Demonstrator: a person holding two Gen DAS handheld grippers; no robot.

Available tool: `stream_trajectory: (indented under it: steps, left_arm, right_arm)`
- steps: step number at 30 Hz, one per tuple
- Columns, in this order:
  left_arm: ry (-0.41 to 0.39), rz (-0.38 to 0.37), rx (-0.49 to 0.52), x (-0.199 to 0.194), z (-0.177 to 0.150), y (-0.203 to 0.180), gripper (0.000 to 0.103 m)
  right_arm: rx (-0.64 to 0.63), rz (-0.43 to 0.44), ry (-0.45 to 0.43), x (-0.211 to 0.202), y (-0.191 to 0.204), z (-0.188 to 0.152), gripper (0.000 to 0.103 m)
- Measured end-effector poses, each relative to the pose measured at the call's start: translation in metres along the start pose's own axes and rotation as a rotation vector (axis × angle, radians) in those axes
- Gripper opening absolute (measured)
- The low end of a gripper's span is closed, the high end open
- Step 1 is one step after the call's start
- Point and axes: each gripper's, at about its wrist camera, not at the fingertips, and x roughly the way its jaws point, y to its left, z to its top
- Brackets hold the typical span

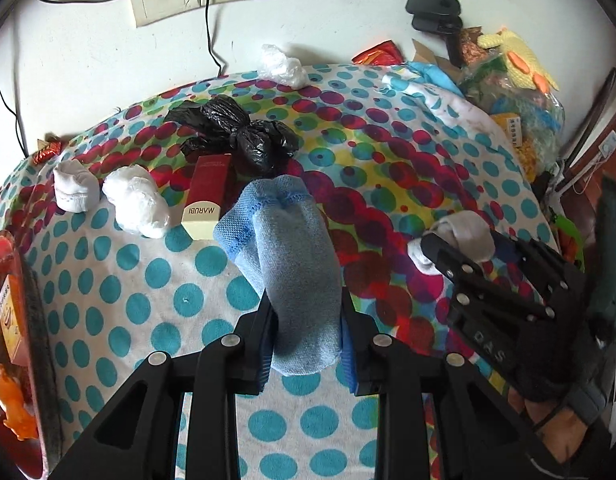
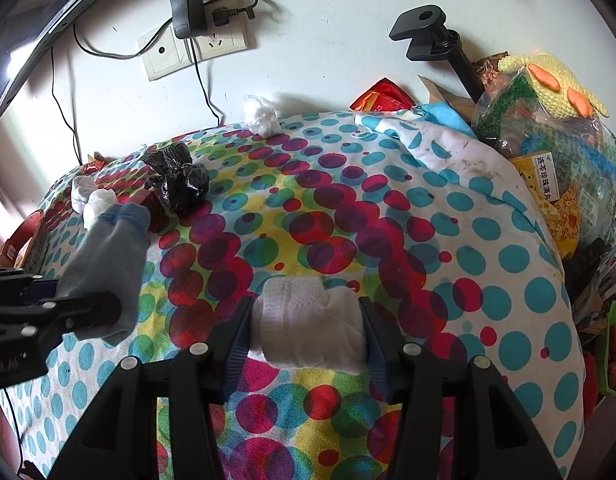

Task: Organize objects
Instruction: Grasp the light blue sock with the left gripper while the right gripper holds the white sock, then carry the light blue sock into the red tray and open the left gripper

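Left tongs clamped on blue sock; right tongs clamped on rolled white sock. Both soft, light, compressible. Best gripped mid-bundle.

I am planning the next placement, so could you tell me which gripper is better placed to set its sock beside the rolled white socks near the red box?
Left: its gripper holds the blue sock just beside them.

The blue sock's lower end is hidden between the left gripper's fingers. The red box partly hides behind that sock. A monitor is cut by the picture's edge. The yellow box's small print is unreadable.
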Motion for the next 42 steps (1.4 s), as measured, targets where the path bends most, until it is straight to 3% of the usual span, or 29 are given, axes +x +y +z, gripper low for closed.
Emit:
stream_trajectory:
  steps: [18,31,42]
  left_arm:
    - [-0.045,-0.044,0.068,-0.051,-0.034,0.024,0.025]
    - [-0.089,0.084,-0.009,-0.087,-0.058,0.091,0.026]
    - [-0.071,0.145,-0.077,-0.091,-0.071,0.134,0.026]
  right_arm:
    - [-0.013,-0.015,0.007,0.001,0.004,0.0,0.052]
    - [-0.013,-0.014,0.007,0.001,0.005,0.0,0.052]
    - [-0.017,-0.019,0.006,0.0,0.006,0.0,0.052]
